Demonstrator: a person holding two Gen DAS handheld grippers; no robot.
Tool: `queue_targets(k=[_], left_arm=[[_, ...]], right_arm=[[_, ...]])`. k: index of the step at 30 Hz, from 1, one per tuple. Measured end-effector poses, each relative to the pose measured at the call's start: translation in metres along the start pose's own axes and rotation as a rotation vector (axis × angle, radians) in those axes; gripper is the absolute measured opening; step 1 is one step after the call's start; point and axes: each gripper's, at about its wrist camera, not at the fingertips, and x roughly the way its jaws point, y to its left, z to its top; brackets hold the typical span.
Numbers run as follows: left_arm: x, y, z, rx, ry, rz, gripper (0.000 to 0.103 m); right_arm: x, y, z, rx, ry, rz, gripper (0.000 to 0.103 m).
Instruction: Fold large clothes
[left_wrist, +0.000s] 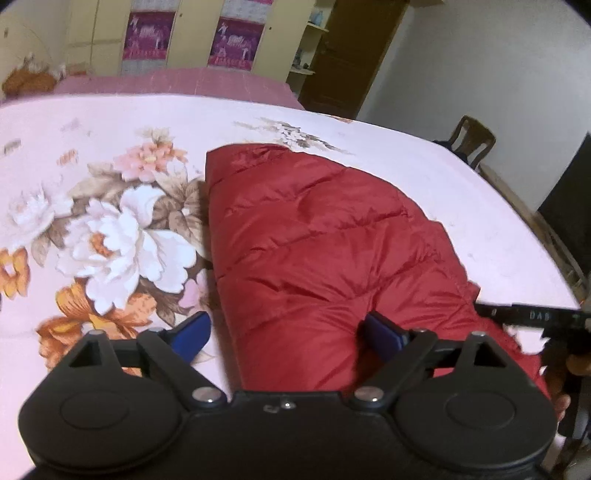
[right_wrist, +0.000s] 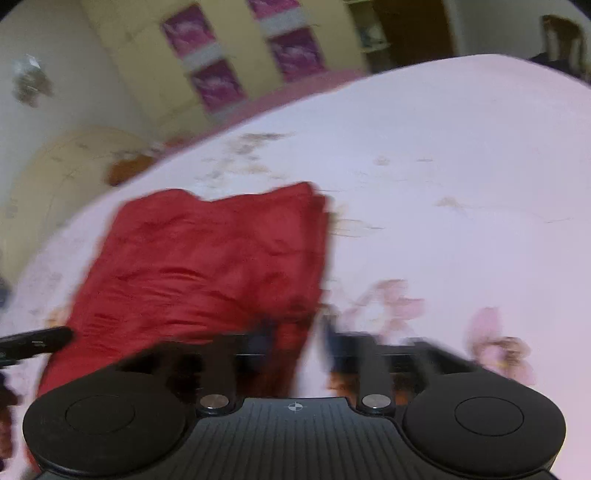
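Left wrist view: red jacket (left_wrist: 325, 236) lies on the flowered bed sheet (left_wrist: 110, 221), already doubled into a long padded strip, probably to narrow it before a crosswise fold. Its long axis runs from the near end away toward the far wardrobe (left_wrist: 192, 33). Left tool (left_wrist: 284, 336) is spread wide, fingers straddling the near end, gripping nothing. Right wrist view is blurred; right tool (right_wrist: 295, 339) sits at the jacket's near right corner, fingers apart, though whether cloth is caught I cannot tell.
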Motion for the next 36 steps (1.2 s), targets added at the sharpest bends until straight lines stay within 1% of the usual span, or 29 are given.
queue_targets(k=[1, 3, 5, 6, 7, 9, 10, 11, 13, 14, 15, 16, 17, 19, 20, 23, 25, 29, 33, 36], left_arm=[[0.002, 0.005, 0.0, -0.031, 0.008, -0.021, 0.093], [0.005, 0.016, 0.0, -0.115, 0.024, -0.077, 0.091], [0.006, 0.025, -0.001, -0.186, 0.023, -0.132, 0.091], [0.007, 0.029, -0.002, -0.214, 0.025, -0.157, 0.091], [0.009, 0.031, -0.004, -0.233, 0.033, -0.172, 0.091], [0.014, 0.033, -0.007, -0.249, 0.047, -0.171, 0.091], [0.016, 0.034, -0.008, -0.258, 0.052, -0.181, 0.091], [0.019, 0.035, -0.009, -0.276, 0.055, -0.194, 0.09], [0.024, 0.037, -0.009, -0.302, 0.059, -0.229, 0.086], [0.026, 0.036, -0.009, -0.309, 0.057, -0.229, 0.085], [0.027, 0.035, -0.009, -0.307, 0.053, -0.228, 0.082], [0.027, 0.033, -0.008, -0.304, 0.045, -0.225, 0.077], [0.025, 0.03, -0.007, -0.298, 0.034, -0.221, 0.075], [0.016, 0.021, -0.006, -0.26, 0.009, -0.211, 0.067], [0.01, 0.016, -0.005, -0.236, -0.003, -0.202, 0.066], [-0.007, 0.011, -0.003, -0.213, -0.041, -0.206, 0.064], [-0.017, 0.011, -0.001, -0.204, -0.067, -0.213, 0.062], [-0.041, 0.016, 0.004, -0.176, -0.116, -0.221, 0.062], [-0.066, 0.048, 0.009, -0.172, -0.152, -0.23, 0.062], [-0.092, 0.088, 0.008, -0.183, -0.177, -0.241, 0.062]], right_arm=[[0.001, -0.007, 0.001, 0.04, 0.023, 0.031, 0.066], [-0.002, -0.021, 0.007, 0.116, 0.04, 0.091, 0.065], [-0.006, -0.031, 0.011, 0.19, 0.044, 0.185, 0.057], [-0.004, -0.035, 0.013, 0.216, 0.065, 0.198, 0.057], [0.0, -0.039, 0.013, 0.236, 0.088, 0.207, 0.057], [0.009, -0.045, 0.015, 0.304, 0.12, 0.277, 0.057], [0.012, -0.046, 0.016, 0.317, 0.132, 0.3, 0.057], [0.016, -0.042, 0.019, 0.309, 0.138, 0.31, 0.057], [0.021, -0.035, 0.025, 0.273, 0.152, 0.323, 0.057], [0.024, -0.03, 0.028, 0.251, 0.158, 0.325, 0.057], [0.028, -0.024, 0.029, 0.223, 0.155, 0.318, 0.055], [0.03, -0.021, 0.03, 0.208, 0.152, 0.321, 0.047], [0.032, -0.02, 0.029, 0.211, 0.152, 0.332, 0.036], [0.028, -0.017, 0.028, 0.202, 0.14, 0.35, 0.026], [0.024, -0.014, 0.028, 0.18, 0.127, 0.347, 0.023], [0.013, -0.008, 0.027, 0.165, 0.095, 0.362, 0.02], [0.006, -0.002, 0.026, 0.156, 0.086, 0.372, 0.02], [-0.012, 0.027, 0.025, 0.108, 0.055, 0.384, 0.02], [-0.015, 0.072, 0.026, 0.08, 0.023, 0.397, 0.02], [-0.004, 0.119, 0.02, 0.047, 0.016, 0.399, 0.02]])
